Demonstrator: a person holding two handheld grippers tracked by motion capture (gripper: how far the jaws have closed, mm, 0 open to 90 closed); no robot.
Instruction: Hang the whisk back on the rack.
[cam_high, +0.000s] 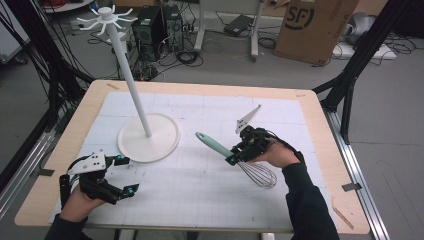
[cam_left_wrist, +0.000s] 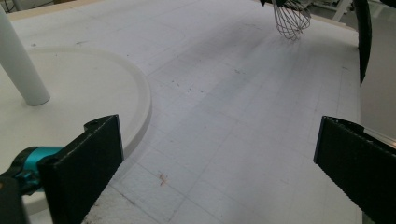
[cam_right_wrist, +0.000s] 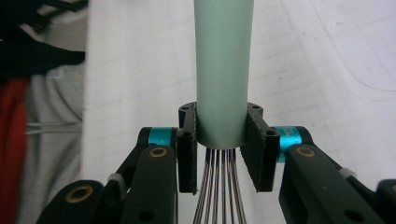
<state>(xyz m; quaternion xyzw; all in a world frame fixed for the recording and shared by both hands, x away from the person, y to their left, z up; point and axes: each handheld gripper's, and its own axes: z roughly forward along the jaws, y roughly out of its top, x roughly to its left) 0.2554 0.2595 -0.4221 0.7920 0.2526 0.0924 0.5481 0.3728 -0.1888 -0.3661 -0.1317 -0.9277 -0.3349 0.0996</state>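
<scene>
From the high view, the right hand-held gripper (cam_high: 235, 156) clamps a whisk (cam_high: 239, 160) above the tabletop (cam_high: 210, 195), near the white plastic stand (cam_high: 131, 90); hanging it seems next. In the left gripper view, the left hand-held gripper (cam_left_wrist: 217, 158) is spread, holding nothing. In the right gripper view, pads squeeze the smooth mint handle (cam_right_wrist: 224, 65) above thin steel wires (cam_right_wrist: 219, 186).

"SF" logo on cardboard box (cam_high: 314, 26), partly cut off
</scene>
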